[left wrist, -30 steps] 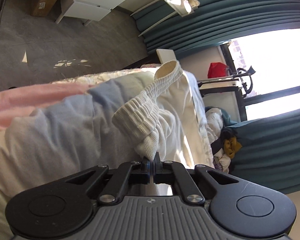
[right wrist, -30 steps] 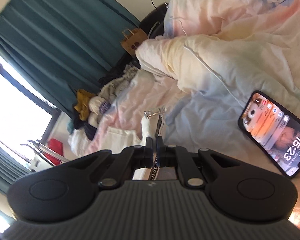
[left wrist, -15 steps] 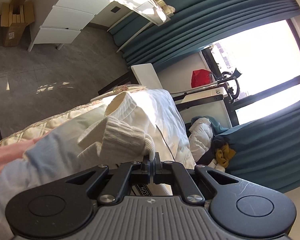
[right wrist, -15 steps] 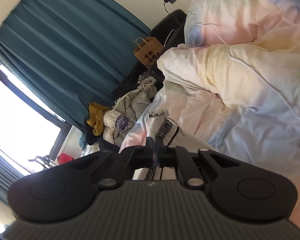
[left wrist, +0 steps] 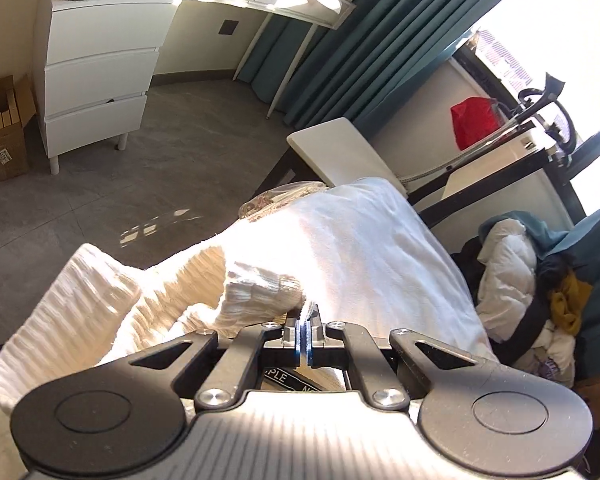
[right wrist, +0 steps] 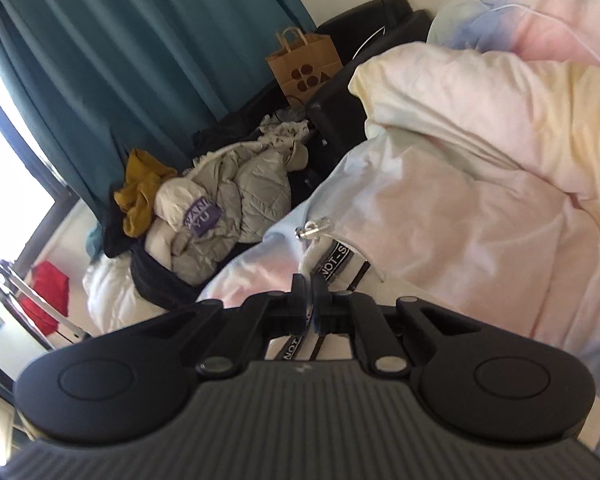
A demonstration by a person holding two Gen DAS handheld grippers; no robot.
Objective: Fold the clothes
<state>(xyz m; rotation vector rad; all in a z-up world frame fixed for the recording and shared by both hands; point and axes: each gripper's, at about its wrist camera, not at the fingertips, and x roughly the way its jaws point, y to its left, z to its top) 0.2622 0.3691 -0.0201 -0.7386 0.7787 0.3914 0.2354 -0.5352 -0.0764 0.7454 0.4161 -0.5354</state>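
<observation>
The left gripper (left wrist: 304, 320) pinches the ribbed cuff (left wrist: 260, 296) of a white sweatshirt (left wrist: 360, 248). The right gripper (right wrist: 310, 292) pinches its black lettered band (right wrist: 334, 258) near a drawstring tip (right wrist: 312, 230). The sweatshirt lies on a pastel duvet (right wrist: 480, 200). A pile of clothes (right wrist: 220, 200) sits by teal curtains (right wrist: 120, 60).
</observation>
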